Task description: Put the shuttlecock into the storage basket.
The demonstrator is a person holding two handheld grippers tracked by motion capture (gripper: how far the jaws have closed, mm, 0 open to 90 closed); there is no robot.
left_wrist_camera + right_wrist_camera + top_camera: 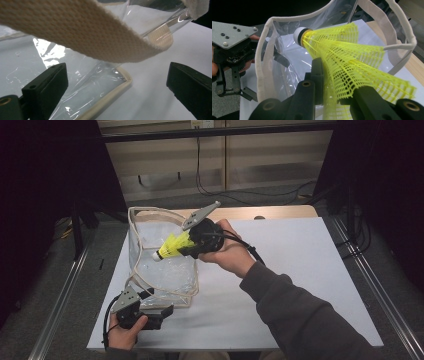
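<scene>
A clear plastic bag (165, 270) with cream trim and handles stands open on the white board (300, 270). My right gripper (187, 247) hangs over the bag's mouth, shut on a yellow mesh shuttlecock (172, 246). The white cork tip points left and down into the opening. In the right gripper view the jaws pinch the shuttlecock (342, 55) by its skirt, with the bag (284, 62) behind it. My left gripper (162, 317) sits open at the bag's near corner. In its own view the bag corner (105, 95) lies between the wide-apart jaws, under a cream strap (87, 32).
The board rests on a wooden table whose edge (280, 212) shows at the back. Metal rails (380, 290) run along both sides on the floor. Cables (225, 190) trail behind the table. The board's right half is bare.
</scene>
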